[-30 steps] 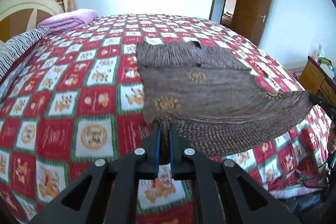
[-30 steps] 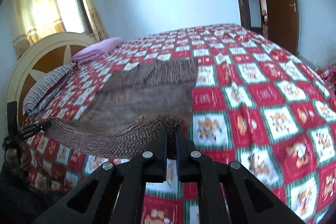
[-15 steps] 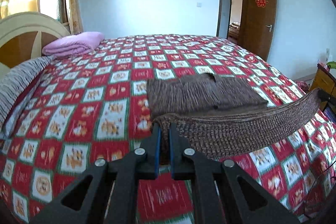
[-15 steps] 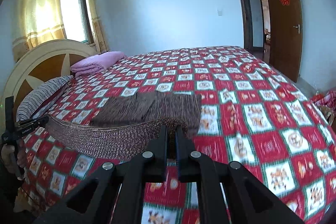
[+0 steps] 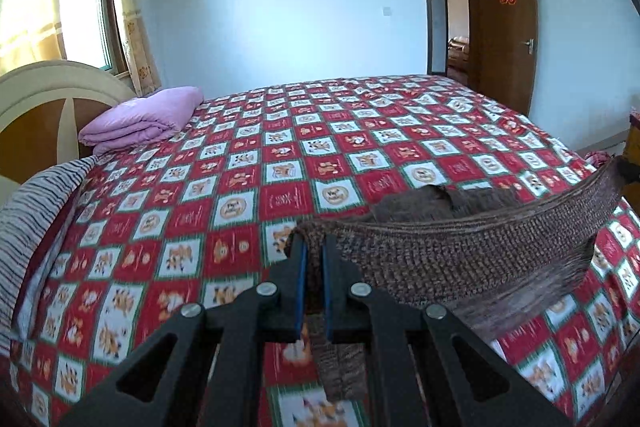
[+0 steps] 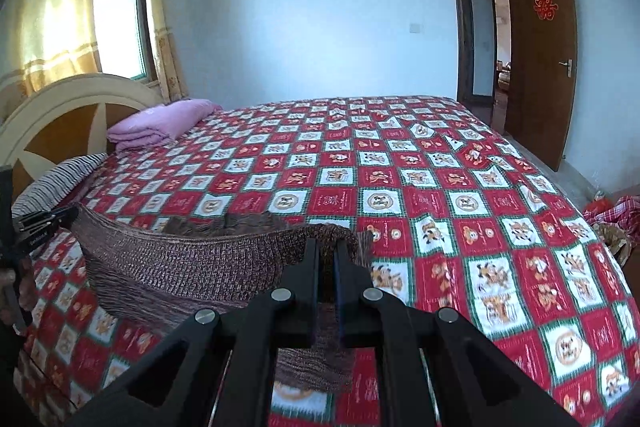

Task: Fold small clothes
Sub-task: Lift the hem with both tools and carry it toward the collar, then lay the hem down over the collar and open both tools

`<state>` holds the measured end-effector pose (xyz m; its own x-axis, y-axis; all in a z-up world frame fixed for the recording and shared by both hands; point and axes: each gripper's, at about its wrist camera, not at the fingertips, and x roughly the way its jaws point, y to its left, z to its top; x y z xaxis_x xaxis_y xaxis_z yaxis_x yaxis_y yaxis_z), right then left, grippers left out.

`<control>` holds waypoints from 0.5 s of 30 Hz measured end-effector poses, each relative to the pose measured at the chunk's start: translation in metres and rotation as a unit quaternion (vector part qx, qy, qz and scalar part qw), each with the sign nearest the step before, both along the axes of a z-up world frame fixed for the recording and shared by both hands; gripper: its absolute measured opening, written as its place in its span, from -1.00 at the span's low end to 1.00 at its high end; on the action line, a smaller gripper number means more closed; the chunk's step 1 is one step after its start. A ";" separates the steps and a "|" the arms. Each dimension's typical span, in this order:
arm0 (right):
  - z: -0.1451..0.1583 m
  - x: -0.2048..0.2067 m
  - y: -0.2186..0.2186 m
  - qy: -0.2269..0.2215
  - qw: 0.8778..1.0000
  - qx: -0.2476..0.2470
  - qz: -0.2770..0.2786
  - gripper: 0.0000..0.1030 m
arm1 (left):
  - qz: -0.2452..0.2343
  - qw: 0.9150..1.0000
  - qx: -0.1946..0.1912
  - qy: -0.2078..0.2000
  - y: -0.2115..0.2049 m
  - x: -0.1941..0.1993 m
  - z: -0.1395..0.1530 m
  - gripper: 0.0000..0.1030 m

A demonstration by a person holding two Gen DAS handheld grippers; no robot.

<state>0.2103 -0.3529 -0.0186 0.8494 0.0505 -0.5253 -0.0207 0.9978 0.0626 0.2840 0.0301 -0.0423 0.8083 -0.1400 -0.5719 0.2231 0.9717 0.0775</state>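
A brown knitted sweater (image 5: 460, 251) hangs lifted over the near part of a bed with a red, white and green checked cover (image 5: 280, 167). My left gripper (image 5: 314, 247) is shut on the left corner of its ribbed hem. My right gripper (image 6: 326, 251) is shut on the other corner of the same sweater (image 6: 192, 263). The hem stretches taut between the two, and the body folds over behind it. In the right wrist view the left gripper (image 6: 44, 221) and the hand holding it show at the far left edge. The sweater's far end lies on the cover, mostly hidden behind the raised hem.
A folded purple blanket (image 5: 148, 119) and a striped pillow (image 5: 36, 203) lie by the cream and wood headboard (image 5: 48, 99) at the left. A brown door (image 6: 540, 59) stands open at the back right. Red checked cloth (image 6: 612, 211) lies off the bed's right side.
Both grippers have risen and carried the hem forward over the sweater toward its far end. The flat body seen earlier is now mostly hidden behind the raised hem.
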 end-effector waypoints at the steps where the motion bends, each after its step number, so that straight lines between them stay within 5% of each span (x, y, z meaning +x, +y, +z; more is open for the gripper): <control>1: -0.002 0.008 0.000 0.004 1.000 -0.001 -0.001 -0.90 | 0.000 1.000 0.006 0.001 -0.003 0.007 -0.002 -0.85; 7: -0.038 0.073 -0.009 0.057 0.998 0.002 -0.010 -0.90 | 0.006 0.999 0.035 0.040 -0.015 0.062 -0.038 -0.85; 15: -0.123 0.173 -0.007 0.133 0.991 -0.027 -0.020 -0.89 | 0.026 0.988 0.100 0.118 -0.039 0.135 -0.127 -0.79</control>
